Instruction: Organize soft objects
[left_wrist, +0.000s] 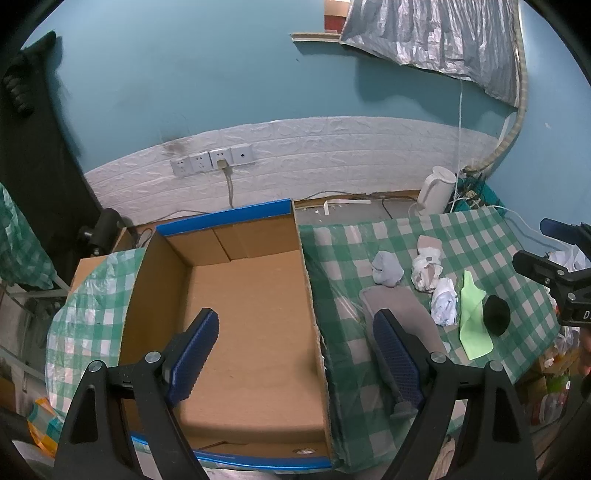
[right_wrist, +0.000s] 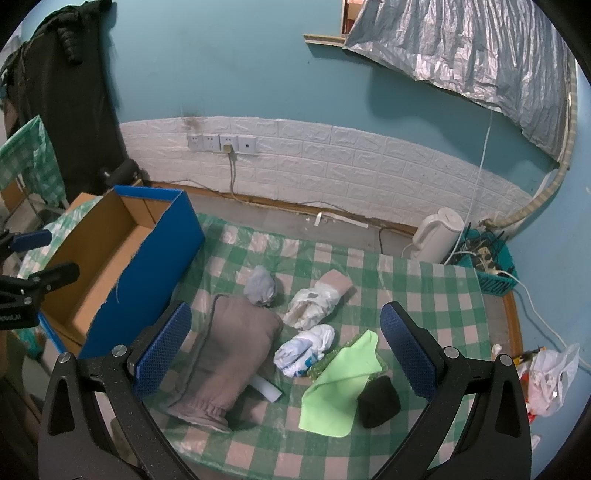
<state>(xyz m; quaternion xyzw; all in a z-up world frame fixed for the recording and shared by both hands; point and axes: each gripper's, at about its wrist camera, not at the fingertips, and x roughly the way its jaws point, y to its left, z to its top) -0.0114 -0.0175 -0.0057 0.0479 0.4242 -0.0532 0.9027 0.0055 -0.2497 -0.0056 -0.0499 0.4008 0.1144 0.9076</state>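
The left claw (left_wrist: 295, 347) hangs spread over an empty cardboard box (left_wrist: 251, 295). The right claw (right_wrist: 286, 341) (also spread) hovers above grey sweatpants (right_wrist: 229, 354), a green cloth (right_wrist: 341, 384) and rolled socks on the checked worktop (right_wrist: 424, 295)

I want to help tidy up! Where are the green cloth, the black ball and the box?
green cloth (right_wrist: 341, 380), right wrist view, middle of the cloth
black ball (right_wrist: 378, 400), right wrist view, its top
box (left_wrist: 255, 306), left wrist view, bare floor inside

Both black tools with blue textured pads are held spread wide and empty: left tool (left_wrist: 295, 339), right tool (right_wrist: 286, 341).
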